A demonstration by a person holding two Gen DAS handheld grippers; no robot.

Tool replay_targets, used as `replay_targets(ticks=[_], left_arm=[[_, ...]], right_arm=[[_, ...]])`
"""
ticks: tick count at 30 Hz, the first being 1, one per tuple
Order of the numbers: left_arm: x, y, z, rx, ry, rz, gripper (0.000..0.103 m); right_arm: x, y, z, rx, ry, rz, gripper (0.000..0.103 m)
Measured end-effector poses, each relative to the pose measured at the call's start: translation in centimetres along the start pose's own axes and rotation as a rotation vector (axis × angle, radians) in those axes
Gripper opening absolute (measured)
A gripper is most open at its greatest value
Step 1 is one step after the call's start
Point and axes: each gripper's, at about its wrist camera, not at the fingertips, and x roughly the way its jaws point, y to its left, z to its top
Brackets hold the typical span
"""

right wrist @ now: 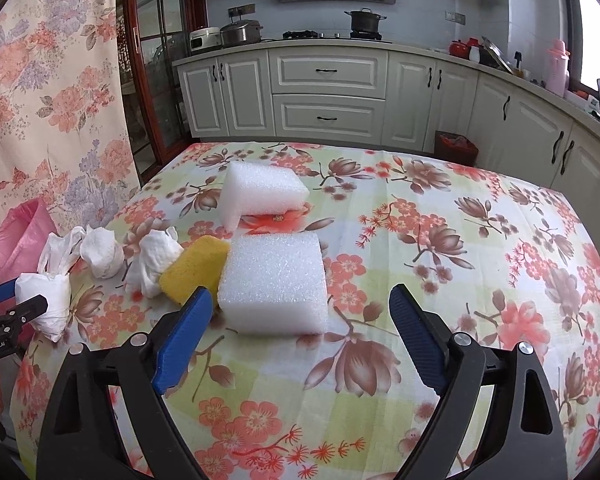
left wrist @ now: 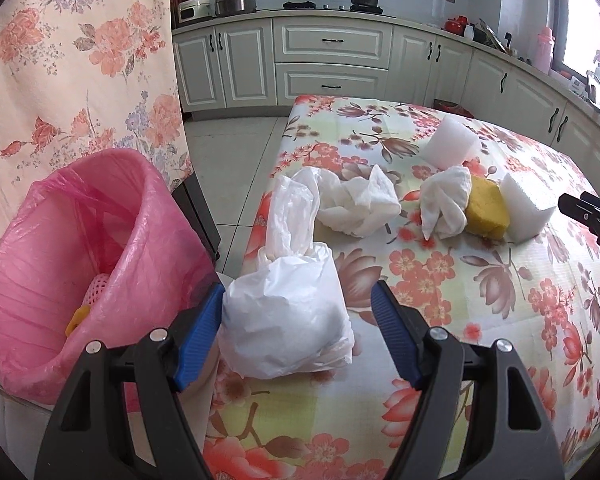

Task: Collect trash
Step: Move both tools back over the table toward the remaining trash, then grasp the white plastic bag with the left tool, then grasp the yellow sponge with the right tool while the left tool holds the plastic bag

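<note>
Left gripper (left wrist: pixel 298 300) jaws stand open around a crinkled white plastic bag (left wrist: pixel 286 320), upright at the table's (left wrist: pixel 500 320) left edge, twisted neck pointing away. Right gripper (right wrist: pixel 300 306) gapes wide before a coarse white foam block (right wrist: pixel 274 282), holding nothing.

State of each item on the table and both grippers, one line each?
left gripper: open, jaws either side of the white bag
white bag: knotted, on table edge
right gripper: open, near foam block between jaws
near foam block: on table
yellow sponge: against near foam block
bin: pink-lined, some trash inside
</note>
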Motion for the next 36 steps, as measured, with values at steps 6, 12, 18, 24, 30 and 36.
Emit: replay_targets(ticks=[6, 12, 18, 24, 30, 36], left_arm=[[0.5, 0.2, 0.0, -0.001, 0.013, 0.003, 0.072], [1.5, -0.1, -0.5, 0.017, 0.048, -0.008, 0.054], [1.7, -0.1, -0.6, 0.023, 0.050, -0.023, 0.046], [1.6, -0.1, -0.6, 0.019, 0.042, -0.038, 0.043], [1.1, -0.4, -0.6, 0.019, 0.031, -0.055, 0.043], [0.2, -0.5, -0.3, 0.015, 0.006, -0.069, 0.042]], right_arm=[[0.8, 0.8, 0.6, -0.022, -0.001, -0.004, 0.084], [1.2, 1.9, 1.0, -0.045, -0.004, 0.003, 0.084], [0.7, 3.5, 1.5, -0.068, -0.023, 0.025, 0.084], [0.4, 5.0, 1.8, -0.071, -0.038, 0.060, 0.084], [1.1, 7.2, 1.7, -0.086, -0.014, 0.114, 0.072], [3.6, 7.9, 1.3, -0.065, 0.048, 0.110, 0.073]])
